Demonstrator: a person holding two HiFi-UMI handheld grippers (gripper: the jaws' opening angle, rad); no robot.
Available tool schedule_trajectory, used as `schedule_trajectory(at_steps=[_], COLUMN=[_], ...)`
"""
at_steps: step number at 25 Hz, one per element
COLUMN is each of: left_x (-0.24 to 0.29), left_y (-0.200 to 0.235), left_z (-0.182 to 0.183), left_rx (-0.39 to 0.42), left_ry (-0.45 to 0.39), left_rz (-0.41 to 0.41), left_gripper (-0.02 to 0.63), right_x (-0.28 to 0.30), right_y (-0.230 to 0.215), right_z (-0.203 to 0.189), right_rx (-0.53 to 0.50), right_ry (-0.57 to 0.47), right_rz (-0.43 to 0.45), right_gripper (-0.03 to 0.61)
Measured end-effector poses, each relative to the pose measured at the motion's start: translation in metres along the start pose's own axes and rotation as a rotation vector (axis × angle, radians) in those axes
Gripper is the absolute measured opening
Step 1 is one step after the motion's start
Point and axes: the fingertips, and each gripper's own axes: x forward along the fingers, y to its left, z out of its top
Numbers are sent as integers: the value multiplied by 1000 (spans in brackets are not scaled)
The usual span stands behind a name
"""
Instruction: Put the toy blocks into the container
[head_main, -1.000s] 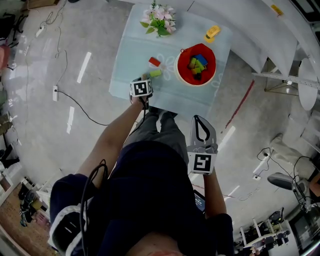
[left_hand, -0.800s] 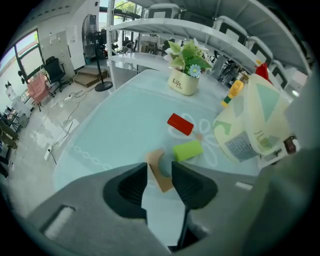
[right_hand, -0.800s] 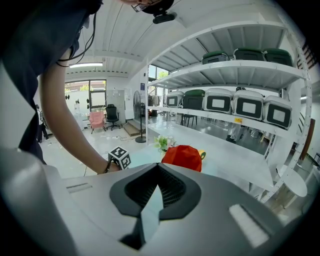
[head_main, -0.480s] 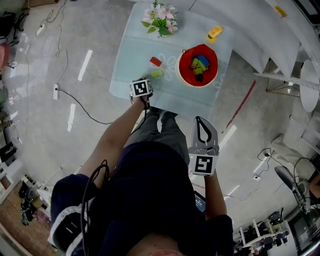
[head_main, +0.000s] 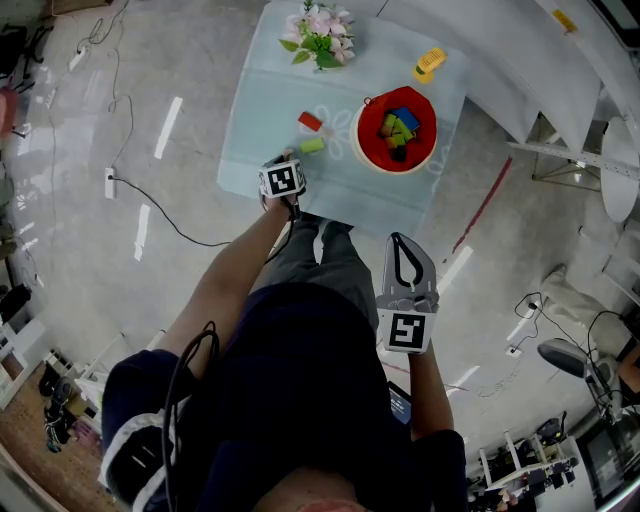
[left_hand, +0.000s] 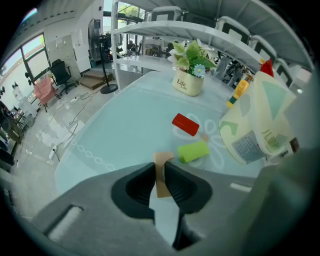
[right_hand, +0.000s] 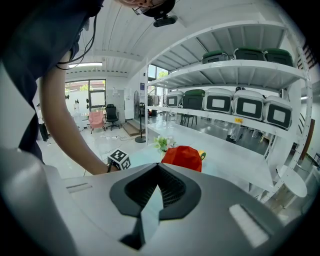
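Tan block (left_hand: 162, 160) nearest, green block (left_hand: 194, 151), red block (left_hand: 185, 124) ahead — flowerpot (left_hand: 188, 82) beyond

the person wears a dark navy short-sleeved top (head_main: 300, 400) and grey trousers (head_main: 325, 262). a black cable (head_main: 178, 365) runs in a loop by the left shoulder. the left gripper (left_hand: 161, 169) and right gripper (right_hand: 157, 169) have pale grey shells with black pads. each bears a white cube with black square markers: left cube (head_main: 283, 180), right cube (head_main: 405, 331).
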Motion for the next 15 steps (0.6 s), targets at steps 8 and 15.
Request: schedule_trajectory(at_steps=[8, 15], left_x=[-23, -66], left_y=[-14, -41], left_z=[23, 54], left_rx=[117, 253], left_ry=[-80, -222], left_rz=[-44, -121], left_gripper=[64, 64], right_x=[1, -5], right_y=[1, 1], right_z=[1, 3], right_rx=[-12, -9], right_ry=[-9, -23], right_rz=[-3, -21], right_gripper=[-1, -2])
